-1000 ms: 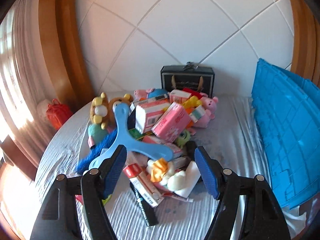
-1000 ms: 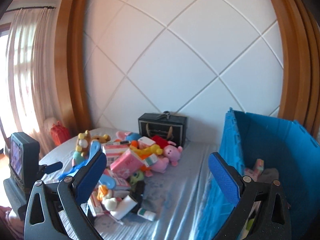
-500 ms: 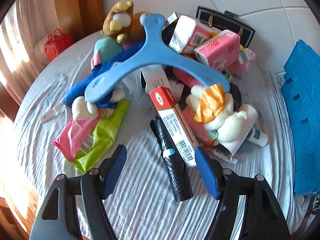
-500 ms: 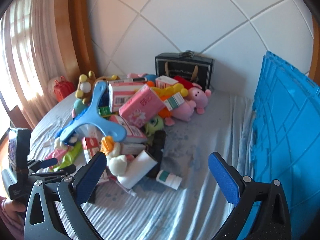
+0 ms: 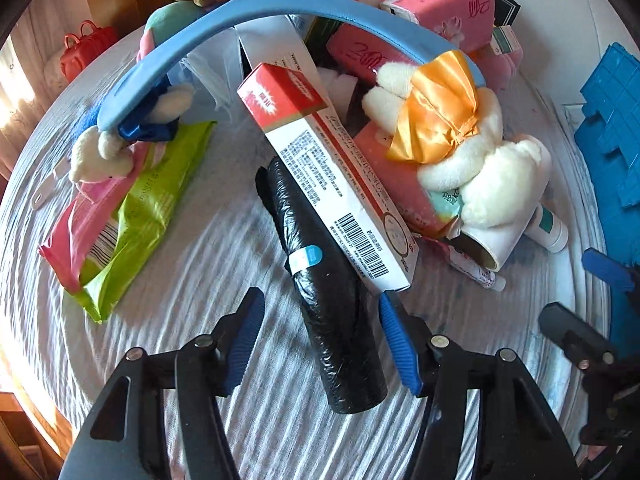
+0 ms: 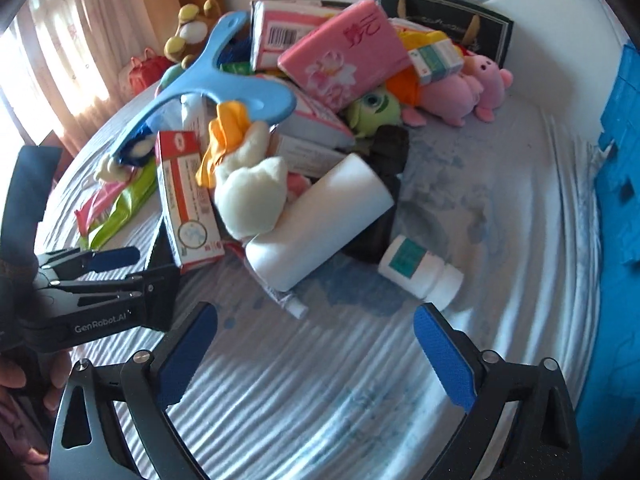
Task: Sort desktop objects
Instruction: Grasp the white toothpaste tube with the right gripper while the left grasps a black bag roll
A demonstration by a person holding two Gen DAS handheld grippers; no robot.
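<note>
A heap of toys, boxes and packets lies on a round table with a pale striped cloth (image 5: 208,280). In the left wrist view a black roll of bags (image 5: 332,312) lies between the fingers of my left gripper (image 5: 320,336), whose jaws are closing; the pads stand clear of it. A red and white box (image 5: 332,184) rests on the roll's far end. My right gripper (image 6: 316,344) hovers over bare cloth, jaws closing slightly with nothing between them. A small white bottle (image 6: 420,276) lies just beyond its right finger.
A white plush with an orange bow (image 5: 460,132), a white paper roll (image 6: 320,224), a blue three-armed plastic toy (image 5: 280,4), pink tissue packs (image 6: 348,52) and a green packet (image 5: 148,208) fill the heap. A blue crate (image 6: 624,160) stands at the right.
Both grippers have come down and tipped toward the table. The black roll now lies between the left fingers, which stand closer together. The right gripper's view has dropped from the wall to the cloth.
</note>
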